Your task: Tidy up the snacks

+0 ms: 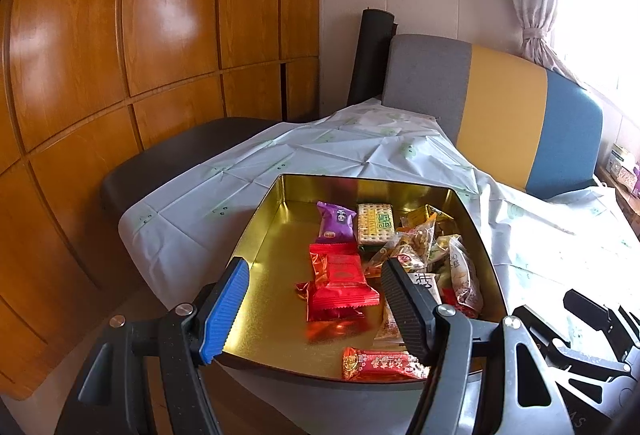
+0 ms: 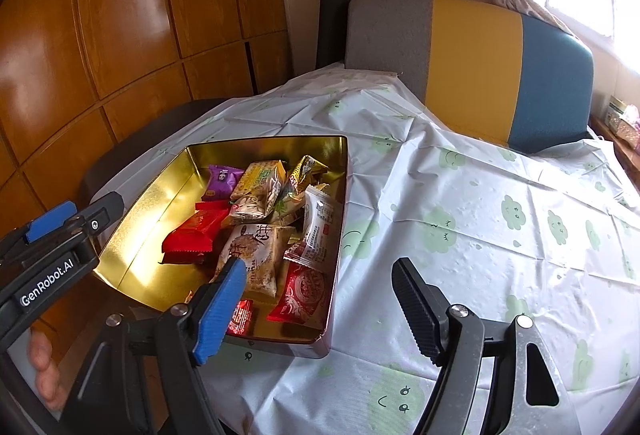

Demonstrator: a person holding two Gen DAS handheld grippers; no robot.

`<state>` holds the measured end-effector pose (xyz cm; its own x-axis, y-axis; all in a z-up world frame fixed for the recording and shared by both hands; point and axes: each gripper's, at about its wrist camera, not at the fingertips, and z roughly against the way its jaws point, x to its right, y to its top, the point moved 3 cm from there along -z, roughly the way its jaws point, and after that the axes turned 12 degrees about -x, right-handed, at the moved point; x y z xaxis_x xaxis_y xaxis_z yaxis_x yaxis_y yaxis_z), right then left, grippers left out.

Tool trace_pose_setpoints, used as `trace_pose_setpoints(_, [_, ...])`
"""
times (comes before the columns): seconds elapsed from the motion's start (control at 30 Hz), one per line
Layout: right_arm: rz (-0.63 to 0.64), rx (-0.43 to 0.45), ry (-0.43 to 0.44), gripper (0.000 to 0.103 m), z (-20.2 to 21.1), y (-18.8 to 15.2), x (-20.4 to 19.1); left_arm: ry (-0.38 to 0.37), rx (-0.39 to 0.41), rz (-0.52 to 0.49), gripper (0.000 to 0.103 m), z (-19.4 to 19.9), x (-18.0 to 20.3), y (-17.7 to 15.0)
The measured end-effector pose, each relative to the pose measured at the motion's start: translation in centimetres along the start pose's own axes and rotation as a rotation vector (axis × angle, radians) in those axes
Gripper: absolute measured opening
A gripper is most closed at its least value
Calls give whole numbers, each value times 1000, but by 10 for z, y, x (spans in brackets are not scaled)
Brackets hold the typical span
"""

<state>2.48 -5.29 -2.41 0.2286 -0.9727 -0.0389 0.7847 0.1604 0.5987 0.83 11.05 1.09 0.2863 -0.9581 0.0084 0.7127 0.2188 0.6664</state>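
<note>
Because the snacks (image 1: 400,259) are already gathered in the gold tin (image 1: 276,247), your sorting probably takes place inside it. The tin sits at the near left corner of the tabletop (image 2: 480,235), on the cloud-print cloth. Red packets (image 1: 340,283) lie near the middle, a purple packet (image 1: 336,221) toward the far wall, and mixed beige and yellow wrappers are piled along the right side. The left floor is bare, perhaps kept free for grouping. Your left hand-held gripper (image 1: 314,309) is spread wide over the tin, holding nothing. Your right hand-held gripper (image 2: 320,301) is also wide and empty, straddling the tin's near right corner.
</note>
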Motion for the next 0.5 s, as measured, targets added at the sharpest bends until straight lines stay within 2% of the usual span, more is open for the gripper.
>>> trace_pose_setpoints(0.5, [1,-1,0,76,-1,-2,-1,6,1,-1,70,1,-1,-1])
